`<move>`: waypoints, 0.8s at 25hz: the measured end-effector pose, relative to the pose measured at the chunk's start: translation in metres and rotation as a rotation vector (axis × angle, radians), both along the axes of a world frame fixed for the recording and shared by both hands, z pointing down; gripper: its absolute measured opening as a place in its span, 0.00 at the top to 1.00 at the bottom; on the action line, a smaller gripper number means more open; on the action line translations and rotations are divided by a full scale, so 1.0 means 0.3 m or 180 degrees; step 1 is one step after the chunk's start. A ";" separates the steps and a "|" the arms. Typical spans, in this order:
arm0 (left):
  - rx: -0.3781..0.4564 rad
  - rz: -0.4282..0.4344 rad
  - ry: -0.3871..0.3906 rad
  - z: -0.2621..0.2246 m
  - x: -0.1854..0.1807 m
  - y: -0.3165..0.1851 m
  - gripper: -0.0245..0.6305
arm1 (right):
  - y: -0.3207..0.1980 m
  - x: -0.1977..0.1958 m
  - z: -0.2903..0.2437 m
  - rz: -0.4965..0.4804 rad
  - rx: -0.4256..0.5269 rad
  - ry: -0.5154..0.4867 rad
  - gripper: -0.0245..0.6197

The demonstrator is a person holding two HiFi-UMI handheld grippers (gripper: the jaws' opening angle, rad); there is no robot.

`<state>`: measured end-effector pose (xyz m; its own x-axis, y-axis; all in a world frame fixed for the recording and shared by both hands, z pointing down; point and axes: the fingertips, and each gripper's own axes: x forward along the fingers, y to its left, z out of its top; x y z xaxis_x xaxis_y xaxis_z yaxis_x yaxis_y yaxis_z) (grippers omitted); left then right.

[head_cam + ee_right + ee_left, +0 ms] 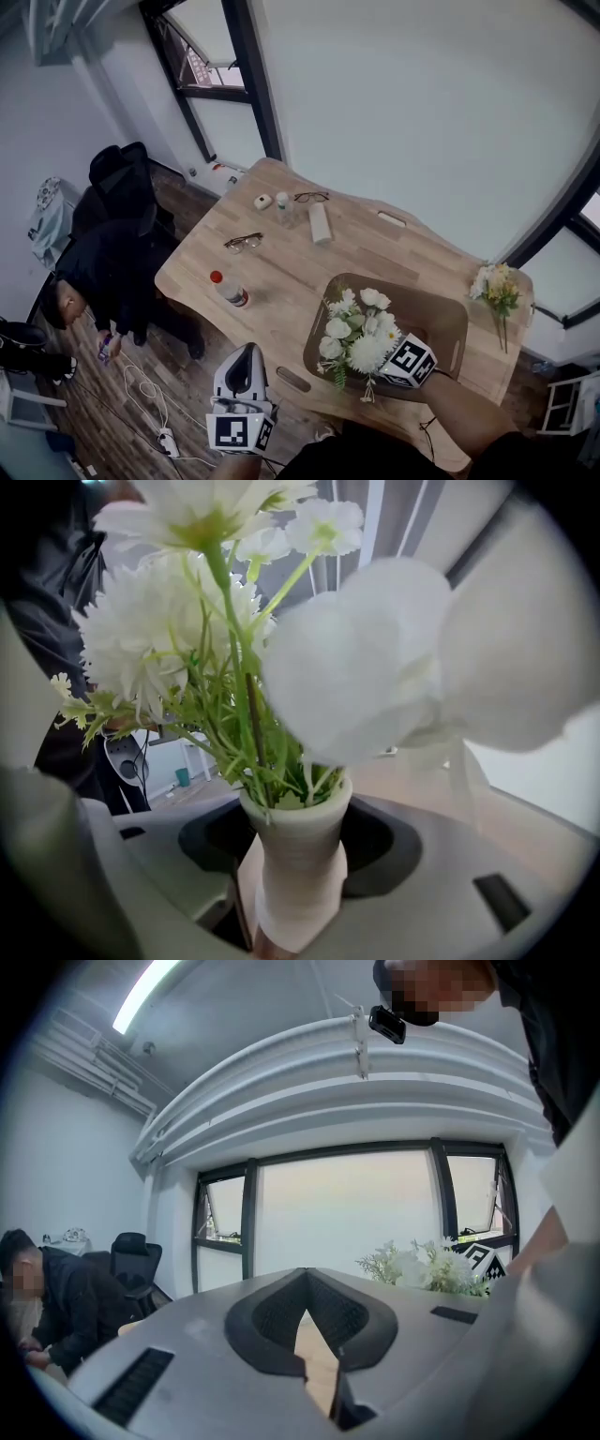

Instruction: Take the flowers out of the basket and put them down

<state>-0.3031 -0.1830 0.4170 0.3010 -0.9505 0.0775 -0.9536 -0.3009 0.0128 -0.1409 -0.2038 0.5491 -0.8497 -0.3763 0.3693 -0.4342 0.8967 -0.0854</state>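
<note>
On the far left a person [94, 272] in black bends down low on the floor, next to a black chair [122, 178]. Then comes the big wooden table [281, 272]. On its left side a bottle [230, 289] with a red cap lies on its side, and a pair of glasses [243, 243] sits a bit farther back.

Near the front edge of the table is the left gripper [248, 349]. Its two jaws meet at the tips and there is nothing between them. It hangs just off the table's edge, well apart from the flowers.

Next is the brown basket [448, 323] (it is flat and low, more like a tray). The white flowers [361, 333] are over the left part of the basket. I cannot tell if they touch its bottom.

The right gripper [295, 846] has the flowers. Its jaws are closed on the white holder [300, 892] that the green stems stand in, one jaw on each side. The flowers stick up and out past the jaws.

On the far right of the table lies another small bunch [494, 286] of yellow and white flowers. It is outside the basket, close to the table's right edge.
</note>
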 end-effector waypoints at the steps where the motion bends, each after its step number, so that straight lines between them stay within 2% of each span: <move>1: 0.0004 0.0036 0.0005 -0.002 0.015 -0.001 0.96 | -0.001 0.016 -0.012 0.0054 -0.0003 -0.0011 0.53; 20: 0.0186 0.0531 0.0073 -0.065 0.204 -0.020 0.96 | -0.032 0.297 -0.199 0.1079 0.0134 0.0183 0.53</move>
<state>-0.2420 -0.1890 0.3976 0.4560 -0.8898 0.0148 -0.8899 -0.4559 0.0119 -0.0519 -0.2136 0.4893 -0.6521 -0.6495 0.3911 -0.7111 0.7029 -0.0183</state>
